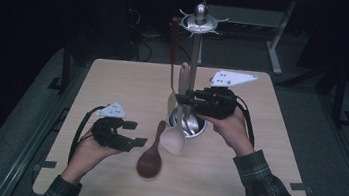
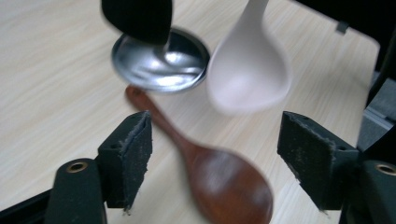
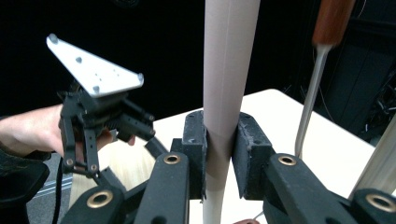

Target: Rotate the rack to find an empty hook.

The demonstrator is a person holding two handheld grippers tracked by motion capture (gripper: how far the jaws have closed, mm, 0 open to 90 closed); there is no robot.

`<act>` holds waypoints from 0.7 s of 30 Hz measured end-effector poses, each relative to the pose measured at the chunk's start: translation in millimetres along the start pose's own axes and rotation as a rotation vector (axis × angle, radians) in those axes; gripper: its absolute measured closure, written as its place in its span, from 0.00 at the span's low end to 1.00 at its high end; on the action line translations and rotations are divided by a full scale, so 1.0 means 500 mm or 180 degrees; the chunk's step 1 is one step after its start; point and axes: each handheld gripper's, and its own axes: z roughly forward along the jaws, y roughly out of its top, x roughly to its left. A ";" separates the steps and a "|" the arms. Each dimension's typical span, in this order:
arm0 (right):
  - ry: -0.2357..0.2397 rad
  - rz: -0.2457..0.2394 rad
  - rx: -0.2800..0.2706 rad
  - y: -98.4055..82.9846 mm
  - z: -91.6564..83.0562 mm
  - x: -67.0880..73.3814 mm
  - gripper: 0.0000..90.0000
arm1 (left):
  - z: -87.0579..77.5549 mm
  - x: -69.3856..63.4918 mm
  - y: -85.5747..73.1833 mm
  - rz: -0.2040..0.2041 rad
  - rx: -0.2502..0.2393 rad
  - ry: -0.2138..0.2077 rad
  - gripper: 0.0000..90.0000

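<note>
Cream-coloured spoon (image 1: 174, 141) clamped by its handle in the closed jaws of the right gripper (image 1: 181, 99): upright, bowl down, just beside the pole of the utensil stand (image 1: 195, 55) and in front of its round metal base (image 1: 195, 127). Dark wooden spoon (image 1: 151, 158) flat on the table (image 1: 124, 82), bowl toward the person, just ahead of the left gripper (image 1: 136, 133), whose jaws stand wide open and empty, touching nothing.

Probable step: hanging the cream spoon from the hooked crown (image 1: 199, 23). For a clean hang: hold the handle firmly, raise straight along the pole, steer clear of the brown-handled utensil (image 1: 173, 42) on its hook, and seat the handle end on a free hook before loosening the grip.
</note>
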 end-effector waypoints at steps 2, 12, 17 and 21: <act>-0.0006 -0.0035 -0.0016 0.015 -0.003 -0.001 0.84 | -0.006 0.007 -0.013 -0.0043 0.0032 0.0039 0.27; -0.0040 -0.0093 -0.0116 0.079 -0.012 -0.012 0.84 | -0.022 0.041 -0.092 -0.0190 0.0252 0.0234 0.17; -0.0036 -0.0029 -0.0144 0.091 -0.011 -0.023 0.84 | -0.032 0.052 -0.114 -0.0294 0.0228 0.0261 0.17; -0.0035 0.0003 -0.0161 0.098 -0.008 -0.031 0.84 | -0.033 0.055 -0.120 -0.0336 0.0214 0.0270 0.17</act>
